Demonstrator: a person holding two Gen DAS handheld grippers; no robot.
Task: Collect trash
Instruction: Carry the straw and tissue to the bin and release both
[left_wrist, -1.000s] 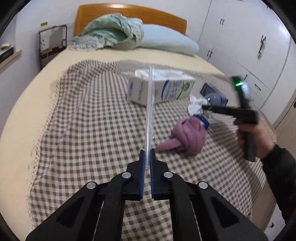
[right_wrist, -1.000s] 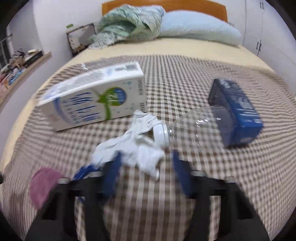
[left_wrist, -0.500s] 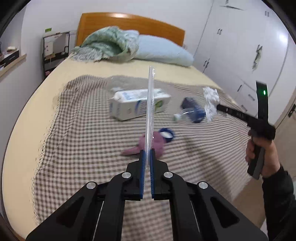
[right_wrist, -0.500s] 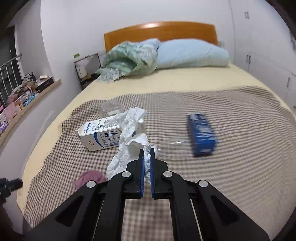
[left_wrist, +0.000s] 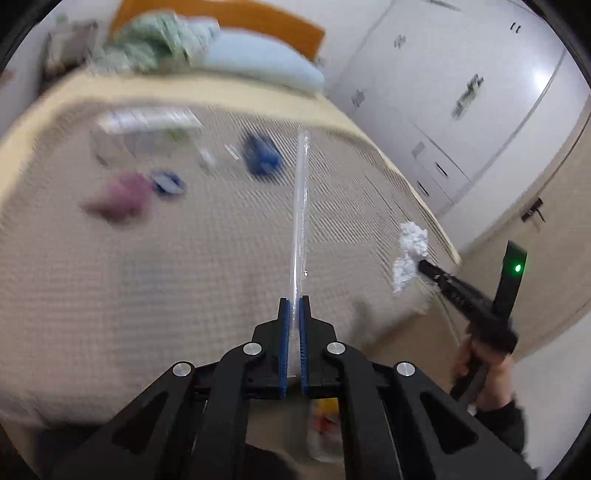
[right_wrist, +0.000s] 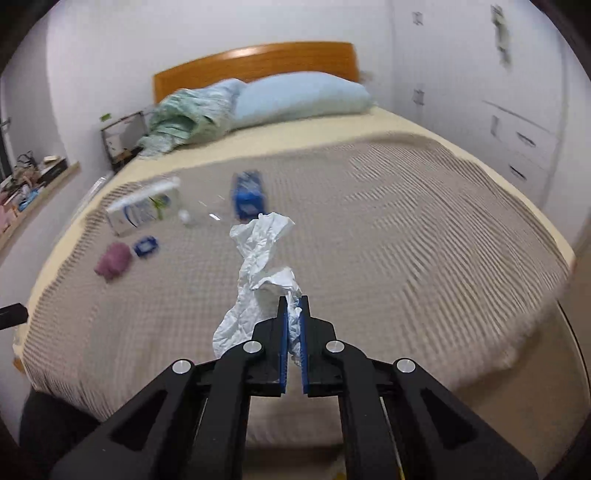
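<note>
The right claw (right_wrist: 293, 301) is clamped on a crumpled white tissue (right_wrist: 258, 258), the left claw (left_wrist: 294, 302) on a clear flat plastic strip (left_wrist: 301, 206).

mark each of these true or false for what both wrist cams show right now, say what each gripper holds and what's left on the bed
1. The right gripper is shut on a crumpled white tissue. True.
2. The left gripper is open and empty. False: it is shut on a clear plastic strip that sticks out ahead of it.
3. A white milk carton lies on the checked blanket. True.
4. The blue packet is held by a gripper. False: it lies on the blanket.
5. A purple cloth lies beside a small blue item. True.
</note>
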